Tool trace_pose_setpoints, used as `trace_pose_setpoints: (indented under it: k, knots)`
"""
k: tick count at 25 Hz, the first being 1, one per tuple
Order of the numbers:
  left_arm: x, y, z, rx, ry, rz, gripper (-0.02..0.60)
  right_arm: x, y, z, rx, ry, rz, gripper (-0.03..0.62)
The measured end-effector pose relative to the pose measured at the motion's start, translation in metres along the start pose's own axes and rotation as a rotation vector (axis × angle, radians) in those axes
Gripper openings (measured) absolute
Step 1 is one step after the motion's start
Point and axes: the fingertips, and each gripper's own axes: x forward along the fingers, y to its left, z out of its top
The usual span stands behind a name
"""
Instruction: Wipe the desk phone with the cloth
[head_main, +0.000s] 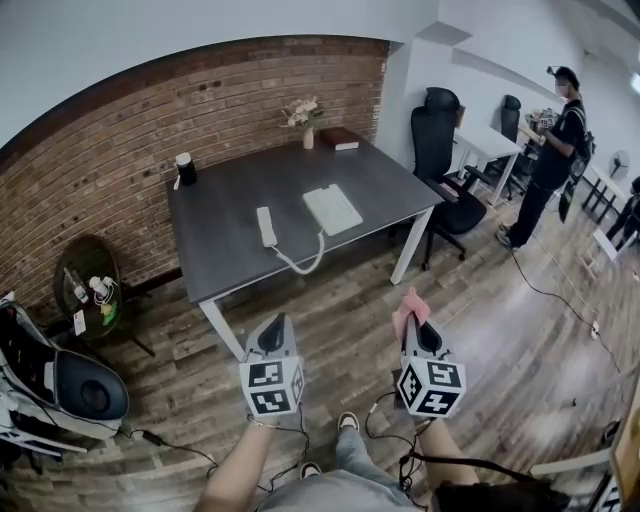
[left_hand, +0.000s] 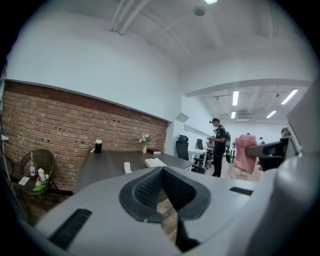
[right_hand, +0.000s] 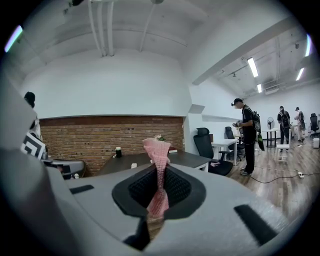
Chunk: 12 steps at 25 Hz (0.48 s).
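Pinching the pink cloth (right_hand: 158, 150) between closed jaws, the right gripper (head_main: 418, 328) holds it upright, with the loose end sticking out past the tips. The left gripper (head_main: 276, 326), near it on the left, has its jaws pressed together with nothing between them. Both hang over the floor (head_main: 345, 290), well short of the desk (head_main: 220, 240). The phone (head_main: 332, 209) lies on the desk ahead of both grippers. Its handset (head_main: 266, 226) rests apart on the phone's left, joined to it by a cord (head_main: 300, 266).
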Motion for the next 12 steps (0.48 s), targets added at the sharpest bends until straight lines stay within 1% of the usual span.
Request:
trace_pose_setpoints:
  k: [4,12]
  knots:
    - [0.036,-0.002,0.007,0.002,-0.006,0.013,0.005,0.037,-0.013,0.001,0.009,0.007,0.019,0.017]
    - [0.116,-0.017,0.021,0.014,0.000,0.056,0.005,0.119,-0.054,0.019,0.012,0.007,0.066,0.017]
